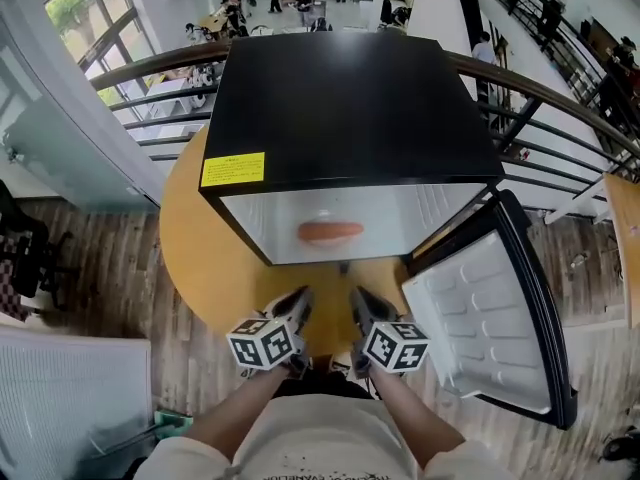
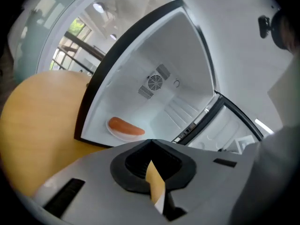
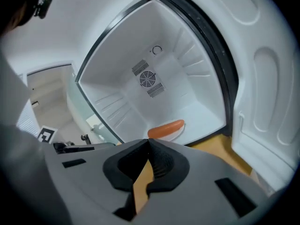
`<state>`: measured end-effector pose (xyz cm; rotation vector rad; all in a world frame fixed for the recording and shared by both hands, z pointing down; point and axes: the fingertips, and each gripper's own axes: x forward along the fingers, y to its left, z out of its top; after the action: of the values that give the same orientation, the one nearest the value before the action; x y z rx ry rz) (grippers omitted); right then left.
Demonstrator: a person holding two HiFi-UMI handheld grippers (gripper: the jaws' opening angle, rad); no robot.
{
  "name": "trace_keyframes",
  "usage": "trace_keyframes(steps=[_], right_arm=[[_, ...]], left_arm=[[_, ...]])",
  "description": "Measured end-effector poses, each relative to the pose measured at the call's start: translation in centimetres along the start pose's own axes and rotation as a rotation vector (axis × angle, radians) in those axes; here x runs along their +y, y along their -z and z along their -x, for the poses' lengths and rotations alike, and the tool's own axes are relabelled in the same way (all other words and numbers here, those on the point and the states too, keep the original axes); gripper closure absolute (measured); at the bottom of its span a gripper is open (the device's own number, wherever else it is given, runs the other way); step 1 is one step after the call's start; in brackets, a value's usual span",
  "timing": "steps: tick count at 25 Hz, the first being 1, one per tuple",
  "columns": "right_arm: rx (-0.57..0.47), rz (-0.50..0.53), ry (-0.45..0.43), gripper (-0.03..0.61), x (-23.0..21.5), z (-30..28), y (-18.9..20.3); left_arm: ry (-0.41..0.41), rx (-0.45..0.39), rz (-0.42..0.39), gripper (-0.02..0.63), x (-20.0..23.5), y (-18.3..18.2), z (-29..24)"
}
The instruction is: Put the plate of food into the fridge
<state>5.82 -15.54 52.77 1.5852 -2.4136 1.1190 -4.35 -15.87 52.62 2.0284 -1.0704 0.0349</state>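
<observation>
A white plate with an orange sausage lies on the floor of the open black fridge. The sausage also shows in the left gripper view on its plate, and the sausage shows in the right gripper view. My left gripper and right gripper hang side by side just outside the fridge opening, close to my body. Both are shut with nothing between the jaws. The left gripper and the right gripper point into the fridge, apart from the plate.
The fridge stands on a round wooden table. Its door is swung wide open to the right, white inner lining up. A curved railing runs behind the table, with a lower floor beyond. A white panel is at lower left.
</observation>
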Motion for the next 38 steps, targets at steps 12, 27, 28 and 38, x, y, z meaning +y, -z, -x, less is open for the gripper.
trace_keyframes(steps=[12,27,28,38], right_arm=[[0.057,0.054,0.015,0.552,1.8,4.5,3.2],[0.093,0.149,-0.020,0.552,3.8,4.3,4.1],[0.092,0.149,-0.019,0.552,3.8,4.3,4.1],[0.094,0.121,-0.007,0.552,3.4,5.1,5.0]], left_arm=[[-0.083,0.036,-0.253,0.591,-2.6,2.3,4.5],[-0.115,0.050,-0.312,0.591,-3.2,3.8,5.2],[-0.116,0.051,-0.313,0.591,-3.2,3.8,5.3],[-0.129,0.065,-0.303,0.591,-2.6,4.6,5.8]])
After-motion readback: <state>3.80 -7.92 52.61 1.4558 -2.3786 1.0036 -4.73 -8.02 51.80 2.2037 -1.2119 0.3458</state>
